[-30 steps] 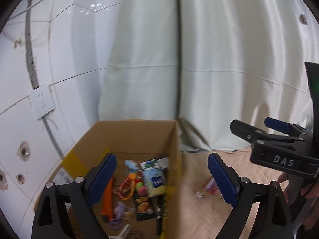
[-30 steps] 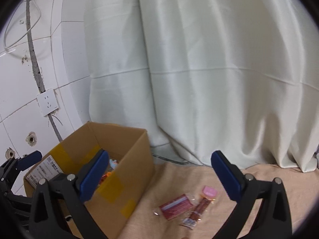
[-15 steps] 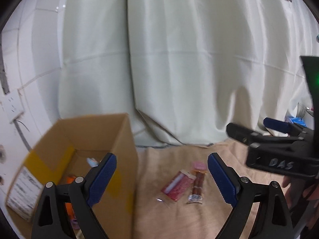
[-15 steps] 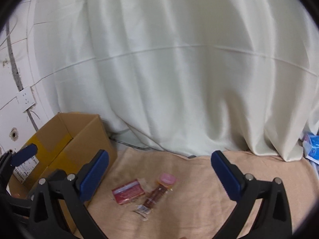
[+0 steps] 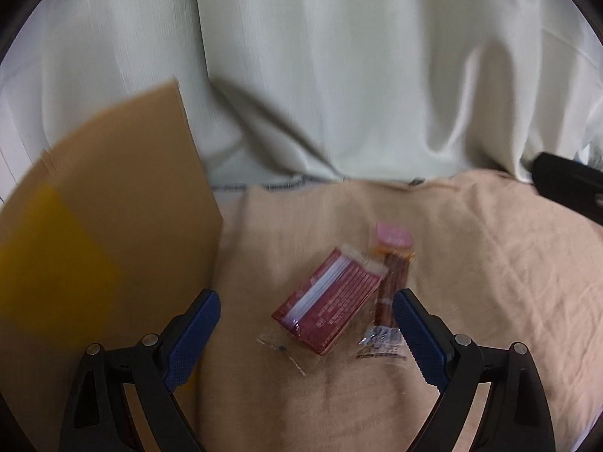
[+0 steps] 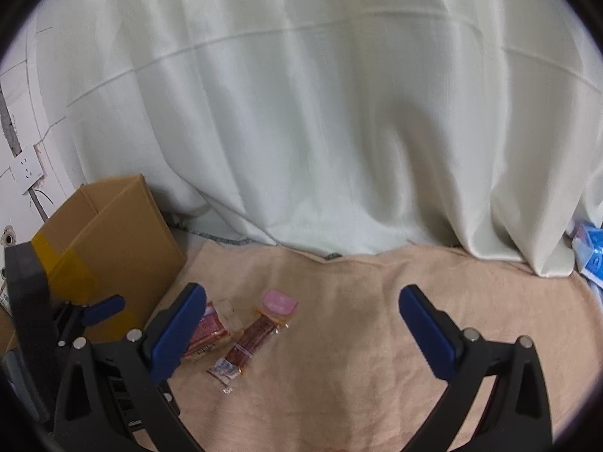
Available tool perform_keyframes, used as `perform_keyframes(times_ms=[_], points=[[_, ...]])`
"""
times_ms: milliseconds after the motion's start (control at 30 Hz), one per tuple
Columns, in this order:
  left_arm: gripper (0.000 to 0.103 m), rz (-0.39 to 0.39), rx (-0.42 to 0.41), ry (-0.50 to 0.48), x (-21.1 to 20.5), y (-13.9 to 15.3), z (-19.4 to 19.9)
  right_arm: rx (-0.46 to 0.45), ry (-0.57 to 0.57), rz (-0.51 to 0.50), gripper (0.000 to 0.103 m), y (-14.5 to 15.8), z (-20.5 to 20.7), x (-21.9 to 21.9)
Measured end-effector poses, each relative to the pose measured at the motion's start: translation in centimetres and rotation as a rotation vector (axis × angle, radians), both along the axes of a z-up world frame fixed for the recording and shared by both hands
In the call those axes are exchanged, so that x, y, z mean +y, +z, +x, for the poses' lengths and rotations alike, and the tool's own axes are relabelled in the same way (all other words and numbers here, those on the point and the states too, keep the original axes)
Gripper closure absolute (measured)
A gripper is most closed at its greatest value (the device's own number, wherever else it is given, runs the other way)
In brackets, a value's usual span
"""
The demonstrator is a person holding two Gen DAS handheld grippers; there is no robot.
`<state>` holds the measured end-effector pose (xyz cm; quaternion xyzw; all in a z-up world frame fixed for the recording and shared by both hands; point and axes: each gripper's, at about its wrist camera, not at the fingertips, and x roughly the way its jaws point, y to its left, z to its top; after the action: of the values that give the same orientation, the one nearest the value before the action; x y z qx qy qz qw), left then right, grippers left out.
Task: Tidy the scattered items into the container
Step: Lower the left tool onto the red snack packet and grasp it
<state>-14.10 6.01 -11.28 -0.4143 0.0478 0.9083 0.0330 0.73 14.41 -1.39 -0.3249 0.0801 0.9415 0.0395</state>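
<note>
A: What lies on the beige cloth (image 5: pixel 471 263)?

B: A flat dark red packet in clear wrap (image 5: pixel 331 303), a thin reddish-brown snack stick in clear wrap (image 5: pixel 392 286) touching its right edge, and a small pink rounded piece (image 5: pixel 394 234) at the stick's far end.

A: And the container?

B: A brown cardboard box with yellow tape (image 5: pixel 105 226) stands just left of them, against a pale curtain (image 5: pixel 339 75).

A: The grippers?

B: The left gripper (image 5: pixel 306 326) is spread wide above the red packet, holding nothing. The right gripper (image 6: pixel 302 310) is spread wide too, empty.
</note>
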Motion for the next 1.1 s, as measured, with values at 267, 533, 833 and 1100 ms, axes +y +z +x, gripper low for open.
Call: perform_keyframes(times_ms=[267, 533, 833, 1100], points=[[0.009, 0.016, -0.06, -0.038, 0.3, -2.8, -2.4, -0.046, 0.01, -0.014, 0.0, -2.2, -0.7, 0.5], [0.009, 0.019, -0.114, -0.042, 0.4, -4.5, -4.0, -0.074, 0.014, -0.001, 0.0, -3.0, -0.8, 0.5], [0.046, 0.004, -0.111, -0.055, 0.1, -5.2, -3.5, -0.101, 0.02, 0.006, 0.0, -3.8, -1.3, 0.7], [0.056, 0.021, 0.001, 0.004, -0.8, -3.1, 0.3, -0.156, 0.08, -0.056, 0.0, -5.8, -2.5, 0.2]])
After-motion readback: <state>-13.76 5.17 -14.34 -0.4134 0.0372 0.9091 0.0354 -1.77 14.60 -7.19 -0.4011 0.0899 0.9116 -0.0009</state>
